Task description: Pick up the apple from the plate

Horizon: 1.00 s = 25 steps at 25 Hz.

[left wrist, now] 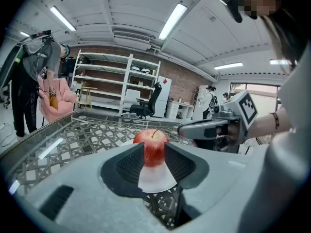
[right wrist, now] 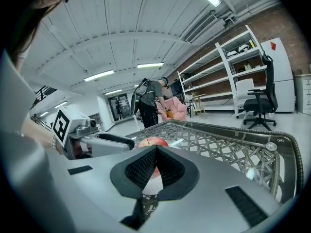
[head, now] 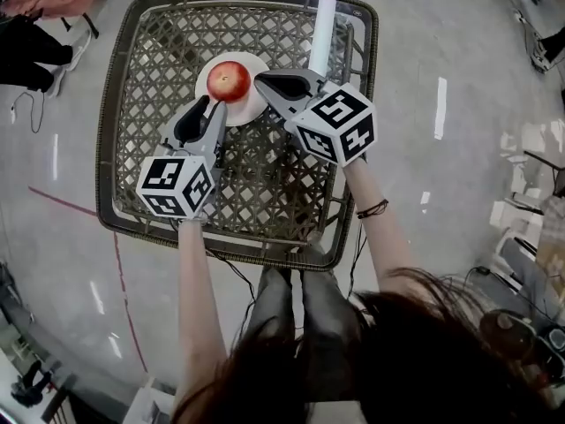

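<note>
A red apple sits on a small white plate toward the far side of a glass-topped lattice table. My left gripper points at the apple from the near left, tips at the plate's edge. Its jaws stand a little apart, and the apple and plate show through the gap, beyond the pads. The left gripper holds nothing. My right gripper comes in from the right, its tips together beside the apple, over the plate's right rim. In the right gripper view the apple peeks above the right gripper.
The table has a raised woven rim all round. A bright white streak lies on the glass behind the right gripper. A person stands off the table's far left corner. Shelves and an office chair are further back.
</note>
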### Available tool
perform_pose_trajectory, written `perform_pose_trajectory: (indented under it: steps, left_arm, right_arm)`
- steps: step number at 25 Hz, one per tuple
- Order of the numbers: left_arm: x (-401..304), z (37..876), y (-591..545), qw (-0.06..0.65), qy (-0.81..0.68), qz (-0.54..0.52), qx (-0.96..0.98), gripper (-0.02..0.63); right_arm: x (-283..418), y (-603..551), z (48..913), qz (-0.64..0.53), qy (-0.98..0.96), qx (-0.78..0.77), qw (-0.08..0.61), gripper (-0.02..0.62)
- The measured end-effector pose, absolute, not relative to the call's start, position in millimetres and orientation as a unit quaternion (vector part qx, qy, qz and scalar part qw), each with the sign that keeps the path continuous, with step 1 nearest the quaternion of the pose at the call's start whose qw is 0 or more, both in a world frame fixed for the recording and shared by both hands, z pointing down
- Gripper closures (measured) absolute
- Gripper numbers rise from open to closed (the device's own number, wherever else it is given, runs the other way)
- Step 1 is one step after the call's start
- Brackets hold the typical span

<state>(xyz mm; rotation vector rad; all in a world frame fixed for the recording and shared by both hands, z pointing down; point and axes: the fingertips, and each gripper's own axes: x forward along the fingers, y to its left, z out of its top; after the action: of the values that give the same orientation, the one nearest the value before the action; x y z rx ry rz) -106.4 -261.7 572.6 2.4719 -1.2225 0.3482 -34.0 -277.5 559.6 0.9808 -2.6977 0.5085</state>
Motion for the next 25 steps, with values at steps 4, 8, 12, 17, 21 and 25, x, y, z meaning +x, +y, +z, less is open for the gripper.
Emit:
perform_pose_trajectory:
  steps: [4,8,12,17,21,25]
  left_arm:
    - [-105.1,575.2,-265.3,0.186,-0.429,0.108,0.877,0.378]
    - [-101.3,578.6,-268.1,0.177,-0.42,0.118,0.882,0.36]
    - [-97.6,581.6,-272.3,0.172,-0.415,0.122,0.885,0.335]
    - [-94.4,581.2,-278.5,0.162,-0.414,0.122,0.888,0.294]
    - [-90.5,581.7,-283.2,0.155,-0.407,0.125,0.891,0.244]
    - [-86.7,580.8,-287.3,0.147,-0.4,0.128,0.895,0.228]
  right_arm:
    - [-32.7,-279.4,564.3,0.173,-0.919,0.335,0.114,0.586]
    - [-32.2,-281.7,567.6,0.175,-0.918,0.337,0.113,0.586]
    - [-29.6,-284.3,569.1,0.175,-0.917,0.34,0.111,0.586]
    - [-26.1,-288.9,569.5,0.18,-0.915,0.345,0.105,0.586]
    - [-26.6,-291.8,569.3,0.181,-0.916,0.344,0.101,0.586]
    - [-26.7,-293.5,568.7,0.18,-0.916,0.343,0.099,0.586]
